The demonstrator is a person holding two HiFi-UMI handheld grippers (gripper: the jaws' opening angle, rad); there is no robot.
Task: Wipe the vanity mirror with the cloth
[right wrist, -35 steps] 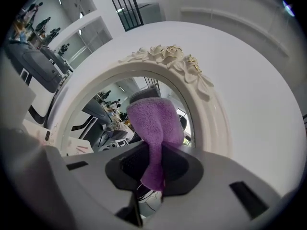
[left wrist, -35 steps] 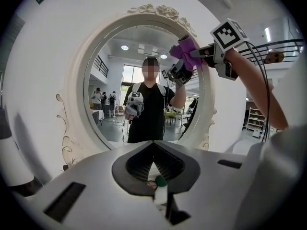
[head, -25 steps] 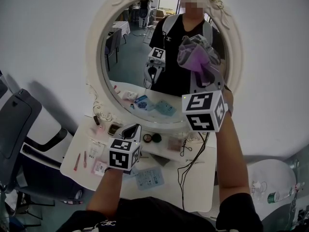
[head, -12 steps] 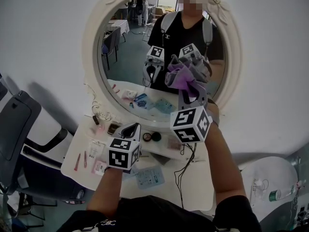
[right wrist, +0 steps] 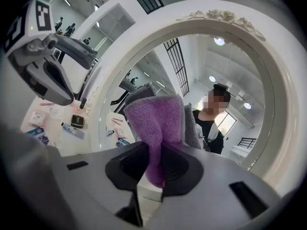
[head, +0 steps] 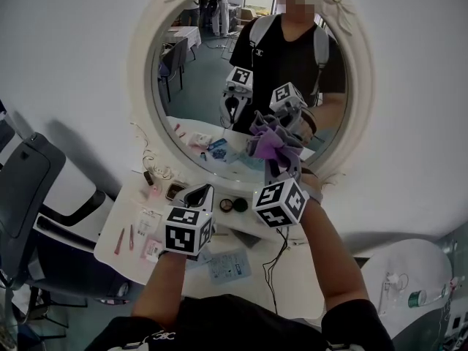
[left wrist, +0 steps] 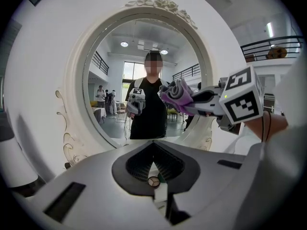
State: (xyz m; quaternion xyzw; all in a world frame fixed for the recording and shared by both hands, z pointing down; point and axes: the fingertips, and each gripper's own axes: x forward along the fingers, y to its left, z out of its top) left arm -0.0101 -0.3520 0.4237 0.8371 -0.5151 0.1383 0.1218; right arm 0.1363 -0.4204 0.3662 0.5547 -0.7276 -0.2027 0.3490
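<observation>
The oval vanity mirror in its white carved frame (head: 208,79) stands upright at the far edge of the white counter (head: 307,284), with its long axis running up and down. Most of its glass lies up and to the left of where the work is. Small cosmetics are scattered on the counter below it.

The right tongs (head: 281,152) are raised and point away from the person at the lower right part of the glass. The jaws are clamped on a fluffy purple cloth with a grey backing (head: 269,139), which bunches out past the tips. In the head view the cloth meets its own reflection, so it seems to be on the glass or just short of it; I cannot tell which.

The right gripper view shows the cloth (right wrist: 156,123) pinched between the jaws of the right tongs (right wrist: 149,176), with the mirror (right wrist: 230,80) straight ahead.

The left tongs (head: 199,194) sit lower and nearer, over the counter, jaws together on nothing (left wrist: 153,178), well short of the glass.

The right tongs are clearly the nearer; the next stroke probably runs left or upward across the glass.
</observation>
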